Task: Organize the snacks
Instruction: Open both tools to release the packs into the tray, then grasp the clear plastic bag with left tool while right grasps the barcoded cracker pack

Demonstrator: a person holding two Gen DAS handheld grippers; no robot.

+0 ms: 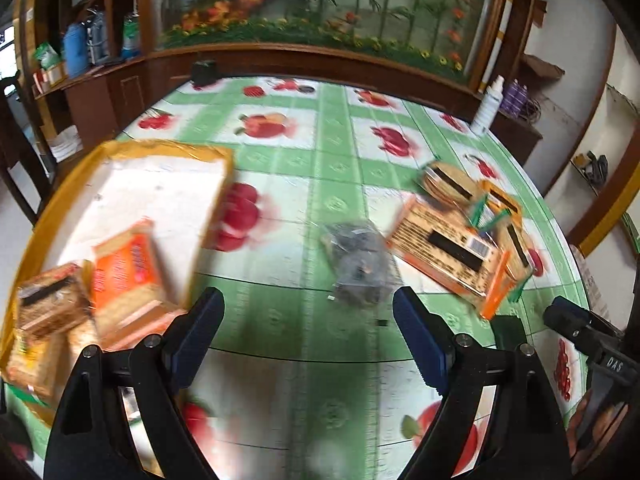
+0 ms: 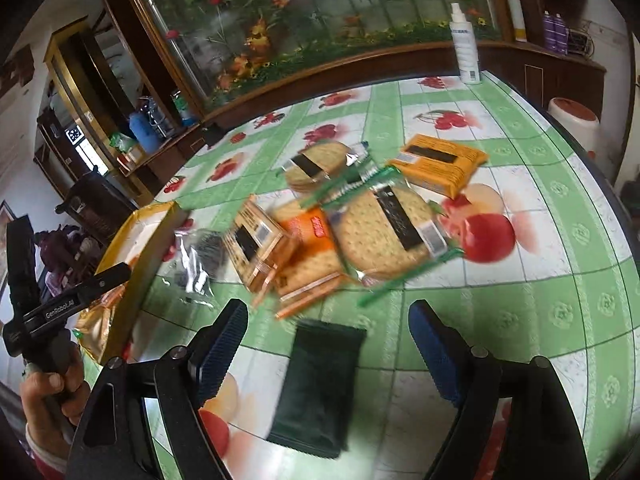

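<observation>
My left gripper [image 1: 308,320] is open over the fruit-print tablecloth [image 1: 332,168]. A clear packet of dark snacks [image 1: 356,264] lies just ahead of its fingertips, untouched. To its left a yellow box [image 1: 160,184] holds an orange packet [image 1: 124,276] and a brown packet [image 1: 52,304]. My right gripper [image 2: 328,320] is open too, with a dark green packet [image 2: 320,388] lying flat on the table between its fingers and neither pad on it. Beyond is a pile: round cracker packets [image 2: 384,236], an orange packet [image 2: 308,248], a brown packet [image 2: 256,248] and a yellow-orange pack [image 2: 440,164].
A white spray bottle [image 2: 466,44] stands at the table's far edge. A wooden cabinet with a painted flower panel [image 1: 320,8] runs behind the table. The table's rim curves close on the right [image 2: 592,184]. A hand [image 2: 52,392] grips the other tool at lower left.
</observation>
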